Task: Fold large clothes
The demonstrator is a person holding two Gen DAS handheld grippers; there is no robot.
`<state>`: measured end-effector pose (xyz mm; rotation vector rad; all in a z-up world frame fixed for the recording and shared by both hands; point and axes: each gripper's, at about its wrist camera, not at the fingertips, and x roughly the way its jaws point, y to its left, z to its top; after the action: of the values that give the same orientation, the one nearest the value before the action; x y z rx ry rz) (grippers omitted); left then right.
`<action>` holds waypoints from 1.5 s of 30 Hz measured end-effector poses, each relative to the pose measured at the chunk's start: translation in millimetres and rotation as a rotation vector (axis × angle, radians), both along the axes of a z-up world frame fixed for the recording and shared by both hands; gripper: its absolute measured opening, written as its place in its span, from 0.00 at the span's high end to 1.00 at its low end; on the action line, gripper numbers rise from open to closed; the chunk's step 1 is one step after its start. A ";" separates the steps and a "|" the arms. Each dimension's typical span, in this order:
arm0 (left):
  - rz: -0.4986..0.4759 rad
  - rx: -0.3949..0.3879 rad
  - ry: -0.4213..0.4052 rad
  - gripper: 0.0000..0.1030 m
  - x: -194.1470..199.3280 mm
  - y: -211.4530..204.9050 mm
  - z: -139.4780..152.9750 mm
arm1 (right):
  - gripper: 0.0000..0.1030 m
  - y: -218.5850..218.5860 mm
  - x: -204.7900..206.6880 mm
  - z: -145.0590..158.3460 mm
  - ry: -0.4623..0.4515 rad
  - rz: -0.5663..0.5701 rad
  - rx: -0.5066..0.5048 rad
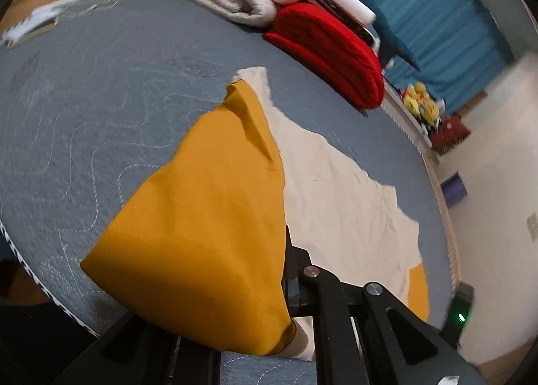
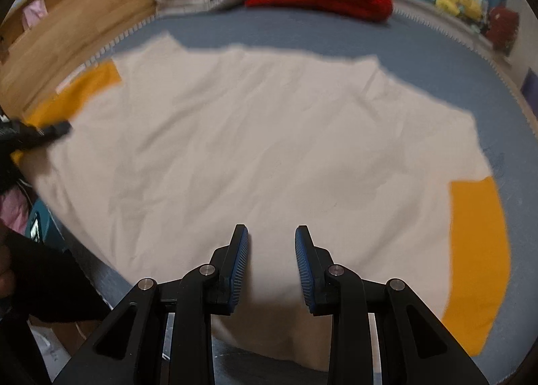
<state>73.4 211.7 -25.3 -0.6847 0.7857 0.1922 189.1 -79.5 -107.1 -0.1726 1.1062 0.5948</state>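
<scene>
While its fingers clamp a mustard sleeve (image 1: 201,217) lifted off the grey mattress (image 1: 84,109), the left gripper (image 1: 285,284) looks along the cream shirt (image 1: 336,190) toward a red blanket (image 1: 329,59) at the far edge.

From the right wrist, the right gripper (image 2: 271,267) hovers parted, holding nothing, over the shirt's near hem at the mattress's near edge.

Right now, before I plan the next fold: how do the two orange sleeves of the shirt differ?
The left sleeve is lifted and draped over the left gripper, which is shut on it; the right sleeve lies flat on the mattress, untouched, with the right gripper open over the cream body. Both are orange.
</scene>
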 end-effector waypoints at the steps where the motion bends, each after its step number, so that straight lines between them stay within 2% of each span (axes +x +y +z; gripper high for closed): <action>1: -0.016 0.028 -0.005 0.91 2.4 -6.4 4.6 | 0.70 1.1 3.0 -6.0 0.024 0.000 -0.003; 4: -0.052 0.075 -0.030 0.91 6.9 -19.3 18.4 | 0.70 -2.6 11.4 -12.8 0.069 -0.013 0.016; 7: -0.095 0.127 -0.048 0.91 8.7 -39.7 31.3 | 0.70 -19.3 13.0 3.7 0.035 -0.053 0.040; 11: -0.173 0.206 -0.073 0.91 15.7 -81.2 50.9 | 0.70 -69.1 11.3 52.5 -0.130 -0.125 0.110; 15: -0.300 0.300 -0.113 0.91 32.8 -151.6 75.4 | 0.70 -143.0 9.3 103.9 -0.322 -0.251 0.151; 19: -0.434 0.376 -0.133 0.91 59.6 -228.1 87.6 | 0.68 -214.3 9.6 148.6 -0.442 -0.317 0.187; 21: -0.486 0.382 -0.130 0.91 74.1 -262.9 87.7 | 0.57 -257.5 13.2 167.7 -0.512 -0.329 0.185; 23: -0.569 0.386 -0.098 0.92 91.0 -308.5 78.0 | 0.50 -285.0 17.4 174.9 -0.560 -0.333 0.141; 24: -0.608 0.395 -0.076 0.92 97.0 -328.6 70.5 | 0.50 -300.7 19.3 172.3 -0.570 -0.352 0.115; 26: -0.709 0.420 -0.005 0.92 113.2 -378.7 44.5 | 0.50 -324.5 20.0 161.9 -0.549 -0.419 0.115; 28: -0.807 0.431 0.096 0.91 126.4 -421.3 8.6 | 0.50 -346.3 22.0 141.2 -0.476 -0.494 0.167; 29: -0.839 0.435 0.133 0.88 128.4 -433.5 -5.8 | 0.50 -351.5 29.4 129.4 -0.397 -0.502 0.159; 31: -0.907 0.454 0.213 0.81 132.1 -453.9 -35.6 | 0.50 -359.2 35.1 127.1 -0.383 -0.510 0.175; 33: -0.932 0.463 0.197 0.75 124.8 -455.3 -30.3 | 0.50 -364.0 40.8 123.9 -0.361 -0.527 0.201; 35: -0.976 0.360 0.150 0.57 112.8 -438.1 -8.5 | 0.50 -366.2 45.6 112.3 -0.278 -0.518 0.240; 37: -1.013 0.244 0.126 0.50 99.5 -412.8 13.2 | 0.50 -366.5 52.8 103.7 -0.213 -0.499 0.278; 39: -1.032 0.201 0.078 0.49 84.8 -383.8 32.7 | 0.50 -359.6 59.7 96.5 -0.169 -0.463 0.305; 42: -0.990 0.207 0.050 0.49 75.0 -340.3 49.9 | 0.50 -345.6 66.9 83.5 -0.105 -0.419 0.334; 45: -0.902 0.256 0.063 0.49 69.0 -296.3 44.0 | 0.50 -324.2 69.8 67.4 -0.029 -0.363 0.359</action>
<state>142.5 -84.5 18.6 -0.0406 1.0383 -0.5023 259.0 -403.7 -39.7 0.3241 0.9547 0.4522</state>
